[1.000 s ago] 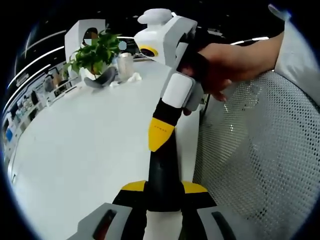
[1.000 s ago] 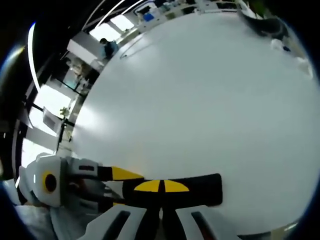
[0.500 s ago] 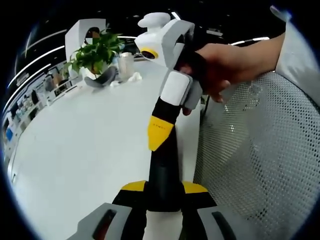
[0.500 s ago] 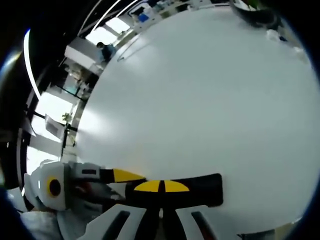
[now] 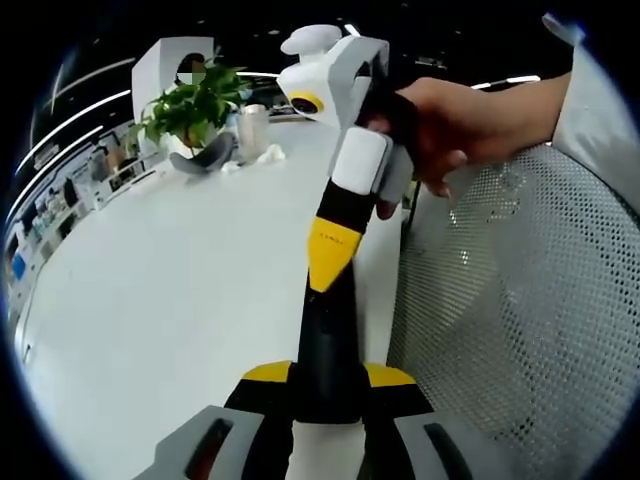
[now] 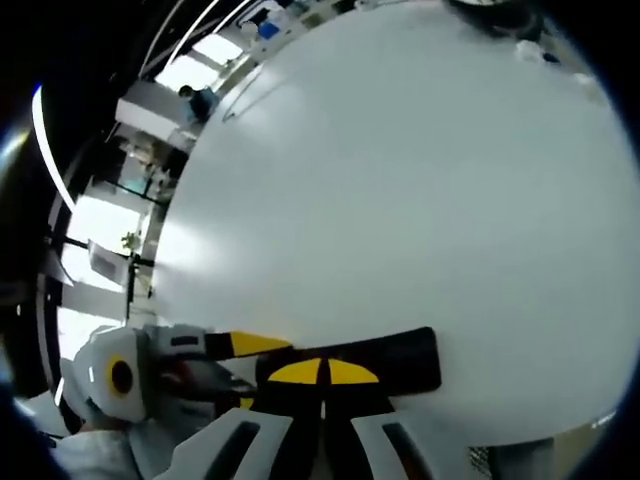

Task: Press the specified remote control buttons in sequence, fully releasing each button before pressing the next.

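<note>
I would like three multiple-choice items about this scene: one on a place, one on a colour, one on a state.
1. Where does the potted plant stand?
A. on the white table
B. on the floor
C. on a shelf

2. What colour is the tip of the right gripper?
A. red
B. yellow
C. green

3. What is the left gripper doing?
A. hanging open
B. gripping the black remote
C. holding a cloth

Answers: 1 A, the plant's pot rests on the tabletop; 2 B, the tip is yellow; 3 B, the remote sits between its jaws.

No legible text, label, brand, number or sign appears on any surface in either gripper view.
</note>
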